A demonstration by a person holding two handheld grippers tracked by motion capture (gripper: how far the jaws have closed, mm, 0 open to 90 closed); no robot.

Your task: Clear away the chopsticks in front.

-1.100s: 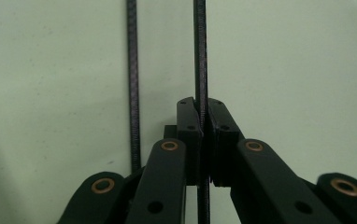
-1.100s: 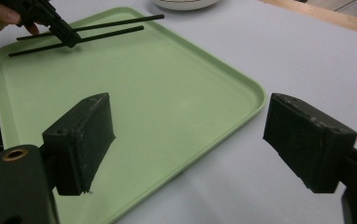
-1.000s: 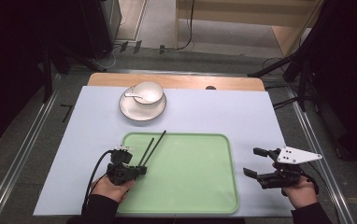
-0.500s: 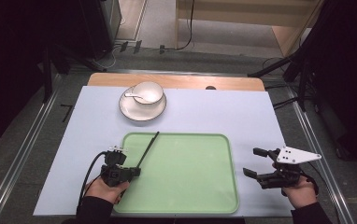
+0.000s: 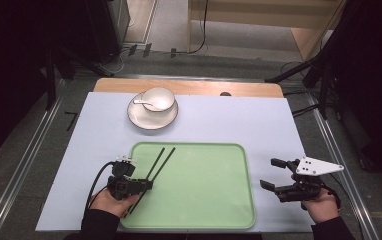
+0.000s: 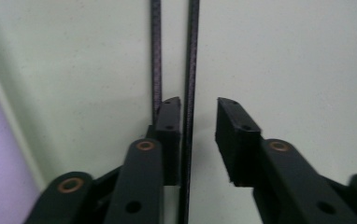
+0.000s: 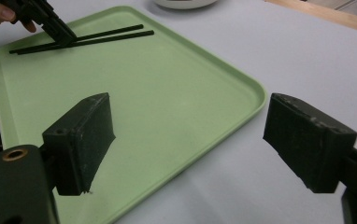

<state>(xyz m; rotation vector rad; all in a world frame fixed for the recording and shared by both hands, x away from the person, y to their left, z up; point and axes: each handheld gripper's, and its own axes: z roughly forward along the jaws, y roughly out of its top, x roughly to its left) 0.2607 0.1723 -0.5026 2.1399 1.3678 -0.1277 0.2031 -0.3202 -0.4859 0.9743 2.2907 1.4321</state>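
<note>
Two black chopsticks (image 5: 158,162) lie on the left part of the pale green tray (image 5: 219,200), slightly splayed at their far ends. My left gripper (image 5: 146,185) sits low over their near ends. Its jaws have just been opening and now stand apart. In the left gripper view (image 6: 197,116), one chopstick (image 6: 189,56) runs between the jaws without being pressed, and the other chopstick (image 6: 155,56) passes outside the left jaw. My right gripper (image 5: 273,173) is held open over the mat right of the tray, nothing between its pads (image 7: 190,126).
A white bowl (image 5: 158,98) with a white spoon (image 5: 143,102) stands on a saucer (image 5: 151,119) at the back of the pale mat (image 5: 239,125). The tray's raised rim (image 7: 256,95) lies just ahead of my right gripper. Dark floor surrounds the table.
The left gripper's jaws have parted and released the chopsticks, which now lie on the tray as two separate sticks. Neither hand has shifted.
</note>
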